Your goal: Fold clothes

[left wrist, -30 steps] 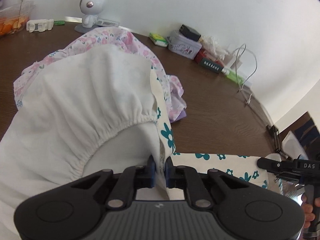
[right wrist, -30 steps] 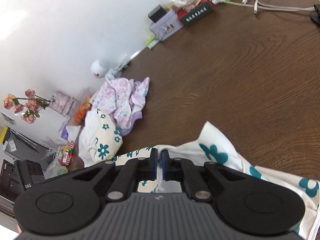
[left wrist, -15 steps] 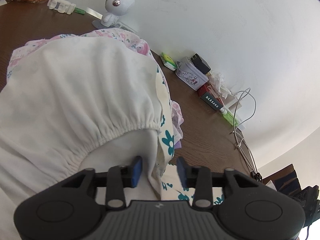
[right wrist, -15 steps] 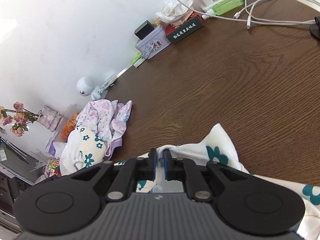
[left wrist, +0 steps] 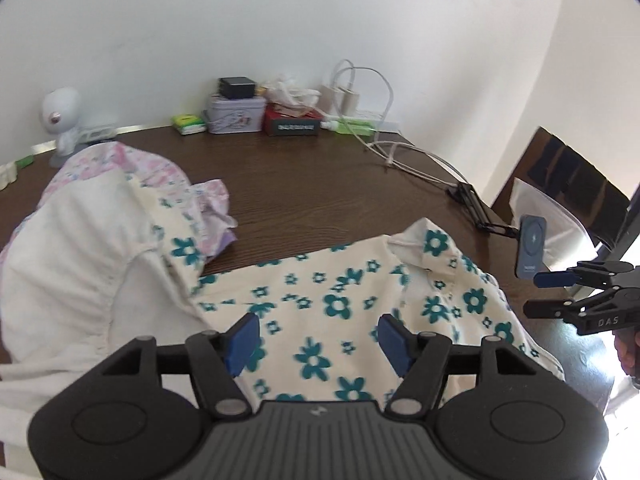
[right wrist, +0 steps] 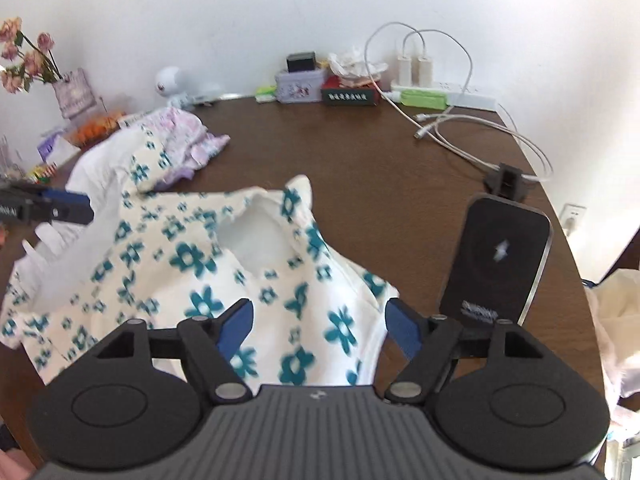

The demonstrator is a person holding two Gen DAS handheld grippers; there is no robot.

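A cream garment with teal flowers (left wrist: 340, 300) (right wrist: 200, 264) lies spread on the dark wooden table (left wrist: 320, 192), its white inside turned up at the left. My left gripper (left wrist: 318, 338) hangs above it, jaws opening, nothing pinched between the blue pads. My right gripper (right wrist: 320, 330) hovers over the garment's right end, jaws also opening and empty. The right gripper (left wrist: 548, 292) shows at the right edge of the left wrist view; a blue fingertip of the left gripper (right wrist: 68, 208) shows at the left edge of the right wrist view.
A pink flowered garment (left wrist: 132, 168) (right wrist: 180, 132) lies bunched behind the cream one. A black phone stand (right wrist: 496, 256) rises at the right. Tins, a tissue box and chargers with white cables (right wrist: 448, 120) line the wall. A small white robot figure (left wrist: 60, 116) stands back left.
Both grippers have let go of the teal-flowered garment and opened. They have pulled back and up, and rolled level. The garment now lies flat on the table.
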